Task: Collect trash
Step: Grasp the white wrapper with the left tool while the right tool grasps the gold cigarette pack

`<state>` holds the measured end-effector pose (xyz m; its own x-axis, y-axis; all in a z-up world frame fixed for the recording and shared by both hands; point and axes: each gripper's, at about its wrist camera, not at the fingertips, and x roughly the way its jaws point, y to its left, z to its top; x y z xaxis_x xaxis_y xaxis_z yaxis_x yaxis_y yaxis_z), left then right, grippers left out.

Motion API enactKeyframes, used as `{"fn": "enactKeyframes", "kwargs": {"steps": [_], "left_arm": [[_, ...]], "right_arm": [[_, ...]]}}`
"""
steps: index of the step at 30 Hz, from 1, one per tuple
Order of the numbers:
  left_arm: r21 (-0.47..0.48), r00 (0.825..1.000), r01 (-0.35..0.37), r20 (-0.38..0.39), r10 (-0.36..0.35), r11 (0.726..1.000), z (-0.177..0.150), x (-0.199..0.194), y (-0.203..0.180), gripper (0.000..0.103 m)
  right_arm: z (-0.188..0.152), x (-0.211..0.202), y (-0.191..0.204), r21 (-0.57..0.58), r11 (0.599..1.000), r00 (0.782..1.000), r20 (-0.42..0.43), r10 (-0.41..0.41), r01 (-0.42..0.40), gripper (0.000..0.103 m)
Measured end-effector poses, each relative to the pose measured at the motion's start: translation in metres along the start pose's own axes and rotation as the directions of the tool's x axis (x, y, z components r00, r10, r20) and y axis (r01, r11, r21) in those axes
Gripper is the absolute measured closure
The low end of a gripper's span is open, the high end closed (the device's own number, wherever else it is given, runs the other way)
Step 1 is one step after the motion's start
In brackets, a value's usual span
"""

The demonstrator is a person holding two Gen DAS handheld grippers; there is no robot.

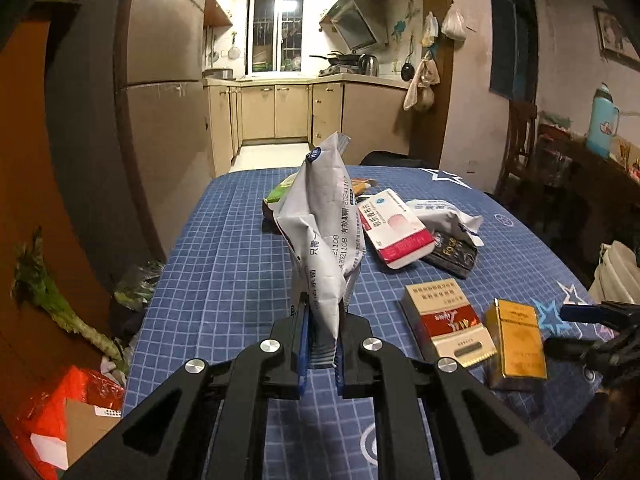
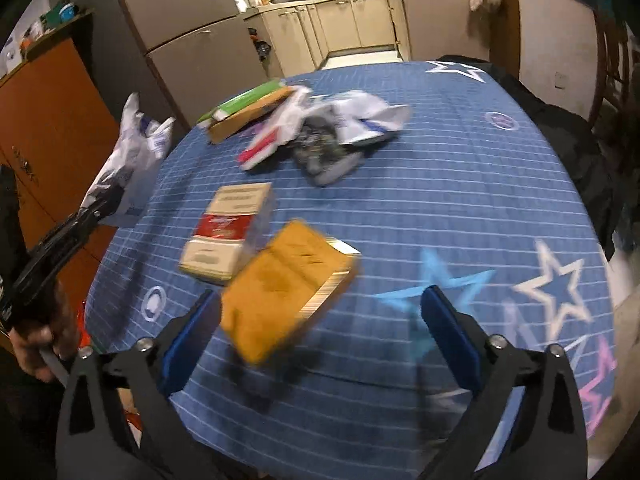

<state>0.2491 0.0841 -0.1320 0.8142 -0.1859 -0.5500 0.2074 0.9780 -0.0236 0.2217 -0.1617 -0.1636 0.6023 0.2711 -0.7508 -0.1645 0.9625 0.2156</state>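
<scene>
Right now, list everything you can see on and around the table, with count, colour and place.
white wrapper: one, white-grey with print, clamped upright in the left claw
gold box: one, gold, near table edge, between the right claw's open pads, not gripped
red and cream box: one, beside the gold box
pink and white box: one, mid-table pile
black packet: one, under the pile's right side
crumpled white wrapper: one, on the pile
green box: one, far side of pile
tablecloth: one, blue grid with stars
left claw: shut on the wrapper
right claw: open
hand: one, holding the left claw's handle
</scene>
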Motion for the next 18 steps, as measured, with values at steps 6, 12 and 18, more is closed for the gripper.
{"fn": "enactKeyframes", "kwargs": {"steps": [6, 12, 18], "left_arm": [[0.015, 1.000, 0.015, 0.020, -0.015, 1.000, -0.001, -0.005, -0.008, 0.092], [0.014, 0.999, 0.038, 0.014, -0.038, 0.999, -0.006, -0.004, -0.008, 0.092], [0.012, 0.998, 0.054, -0.012, -0.054, 0.998, -0.012, 0.001, -0.008, 0.092]], "right_arm": [[-0.014, 0.032, 0.034, -0.057, 0.989, 0.991, -0.016, -0.135, 0.134, 0.005], [-0.021, 0.021, 0.016, -0.029, 0.987, 0.987, 0.033, -0.158, 0.159, 0.011], [-0.033, -0.001, -0.028, 0.042, 0.976, 0.976, 0.032, -0.213, 0.212, 0.013]]}}
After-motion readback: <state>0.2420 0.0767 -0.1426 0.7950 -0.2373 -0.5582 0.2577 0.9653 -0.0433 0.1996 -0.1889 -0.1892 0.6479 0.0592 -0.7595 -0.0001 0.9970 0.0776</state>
